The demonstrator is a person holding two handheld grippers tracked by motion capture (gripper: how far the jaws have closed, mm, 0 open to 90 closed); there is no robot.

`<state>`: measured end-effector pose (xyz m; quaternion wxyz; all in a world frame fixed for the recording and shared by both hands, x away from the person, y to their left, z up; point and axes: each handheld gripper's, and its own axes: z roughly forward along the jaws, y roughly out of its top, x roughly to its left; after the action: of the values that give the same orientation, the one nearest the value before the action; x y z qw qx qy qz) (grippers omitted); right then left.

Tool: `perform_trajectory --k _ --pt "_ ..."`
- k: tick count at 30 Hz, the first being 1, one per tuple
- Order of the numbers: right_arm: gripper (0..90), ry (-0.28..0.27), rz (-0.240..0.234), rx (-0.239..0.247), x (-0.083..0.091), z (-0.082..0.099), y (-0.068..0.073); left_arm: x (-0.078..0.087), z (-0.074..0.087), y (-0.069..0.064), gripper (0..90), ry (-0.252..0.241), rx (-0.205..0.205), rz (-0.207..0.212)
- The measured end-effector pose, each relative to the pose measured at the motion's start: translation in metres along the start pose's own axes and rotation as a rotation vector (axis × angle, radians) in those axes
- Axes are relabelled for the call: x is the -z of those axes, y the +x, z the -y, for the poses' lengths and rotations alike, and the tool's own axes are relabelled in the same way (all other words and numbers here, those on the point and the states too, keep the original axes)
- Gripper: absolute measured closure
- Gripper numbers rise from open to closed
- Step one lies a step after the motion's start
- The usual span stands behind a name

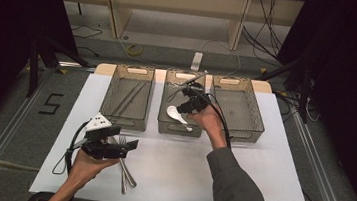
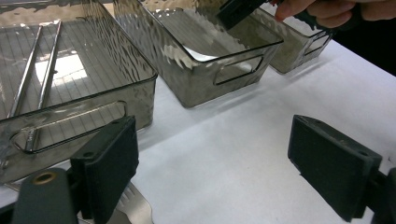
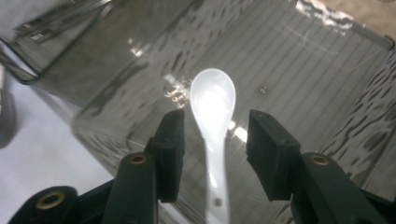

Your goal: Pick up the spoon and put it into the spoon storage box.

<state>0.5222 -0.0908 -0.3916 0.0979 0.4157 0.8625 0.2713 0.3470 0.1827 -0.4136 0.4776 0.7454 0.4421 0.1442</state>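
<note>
Middle bin [image 3: 327, 60]: right gripper [image 3: 215, 140] fingers apart, astride white spoon [image 3: 212, 100].

Left gripper [image 1: 129, 145] low, jaws wide; right gripper [image 1: 182, 107] tilted down, jaws parted.

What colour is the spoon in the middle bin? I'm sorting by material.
White, glossy spoon; clearest in the right gripper view.

White table [image 1: 257, 189] with three smoky bins [image 1: 128, 100] and forks [image 1: 126, 170].
</note>
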Motion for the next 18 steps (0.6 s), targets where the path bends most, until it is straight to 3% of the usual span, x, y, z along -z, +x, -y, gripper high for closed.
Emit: perform_trajectory --k 7,10,18 --pt "45.5 -0.070 -0.027 0.012 0.017 0.012 0.001 0.000 0.000 0.000 15.5 0.003 0.000 0.003" --pt "41.6 -0.095 -0.084 0.015 0.025 0.022 0.003 -0.001 0.000 0.000 15.5 0.003 0.006 0.006" --pt "35.1 -0.184 -0.160 0.039 0.050 0.050 0.017 -0.002 0.000 -0.001 15.6 0.012 0.015 0.020"
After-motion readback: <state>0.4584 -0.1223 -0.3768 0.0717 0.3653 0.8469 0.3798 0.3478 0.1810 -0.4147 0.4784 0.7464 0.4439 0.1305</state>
